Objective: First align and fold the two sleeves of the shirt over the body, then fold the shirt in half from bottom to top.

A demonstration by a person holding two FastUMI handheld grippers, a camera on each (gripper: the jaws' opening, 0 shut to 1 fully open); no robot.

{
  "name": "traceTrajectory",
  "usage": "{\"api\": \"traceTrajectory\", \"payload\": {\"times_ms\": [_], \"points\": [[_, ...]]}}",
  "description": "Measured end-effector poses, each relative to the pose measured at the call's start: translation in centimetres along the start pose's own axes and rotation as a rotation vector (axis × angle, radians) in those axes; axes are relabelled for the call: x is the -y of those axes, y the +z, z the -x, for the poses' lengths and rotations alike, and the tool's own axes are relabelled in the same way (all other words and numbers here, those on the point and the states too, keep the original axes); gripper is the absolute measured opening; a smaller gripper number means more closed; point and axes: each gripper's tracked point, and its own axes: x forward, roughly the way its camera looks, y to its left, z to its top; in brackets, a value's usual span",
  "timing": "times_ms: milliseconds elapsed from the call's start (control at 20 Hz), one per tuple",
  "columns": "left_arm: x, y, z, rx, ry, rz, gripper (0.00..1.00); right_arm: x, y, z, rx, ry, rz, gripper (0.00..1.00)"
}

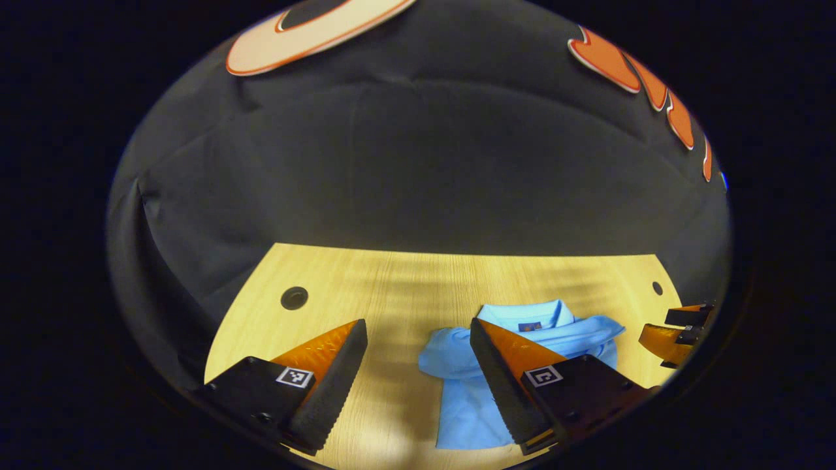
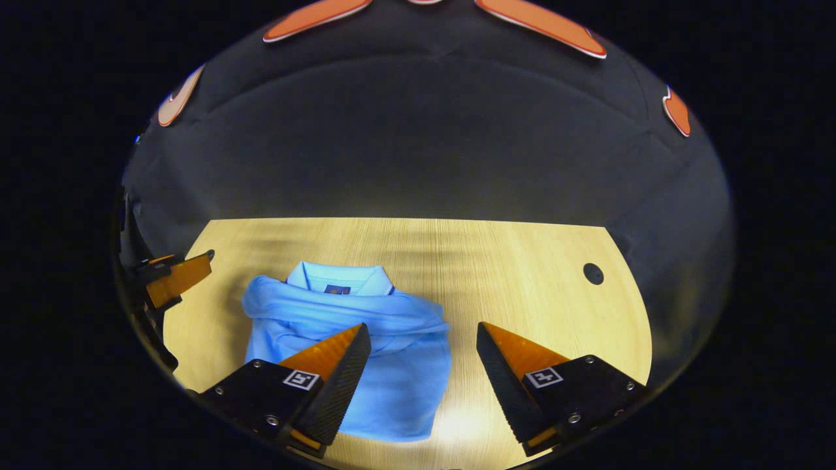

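Booth wall (image 1: 418,163): black cloth, hangs behind the far edge of the desk.
Desk (image 2: 522,274): light wood grain, lit brightest at the near edge; one round dark hole (image 2: 593,273) toward the far right, another hole (image 1: 294,297) toward the far left.
Shirt (image 2: 392,385): light blue, flat on the desk, collar (image 2: 339,277) at the far end; both sleeves (image 2: 346,313) laid across the chest in a rumpled band; lower body smooth, hem nearest. Not yet folded bottom to top.
Left gripper (image 1: 418,356): jaws wide apart, nothing between them, above bare desk just left of the shirt; right-hand finger overlaps the shirt's left part in the left gripper view.
Right gripper (image 2: 423,356): jaws wide apart, holding nothing, over the shirt's right edge and bare desk.
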Motion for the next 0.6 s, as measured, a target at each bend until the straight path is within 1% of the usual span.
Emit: {"api": "traceTrajectory", "payload": {"times_ms": [100,200,300,400,500,600], "points": [[-0.3,1.4,3.0,0.05,0.022,-0.002,1.0,0.2,0.6,2.6,0.04,0.002,0.002,0.99],[0.1,3.0,6.3,0.099,0.013,0.034,1.0,0.0,1.6,5.5,0.083,0.02,-0.007,0.99],[-0.5,4.6,9.4,0.16,0.014,0.071,1.0,0.0,2.9,8.2,0.145,0.035,-0.012,0.98],[-1.0,5.7,12.4,0.221,0.008,0.053,1.0,0.4,3.6,10.5,0.194,0.029,-0.026,0.98],[-2.2,6.0,14.3,0.247,0.033,0.029,1.0,0.2,3.8,12.3,0.224,0.043,-0.042,0.98],[-2.7,7.0,16.5,0.293,0.037,0.062,1.0,0.2,4.0,14.2,0.244,0.054,-0.047,0.98]]}}
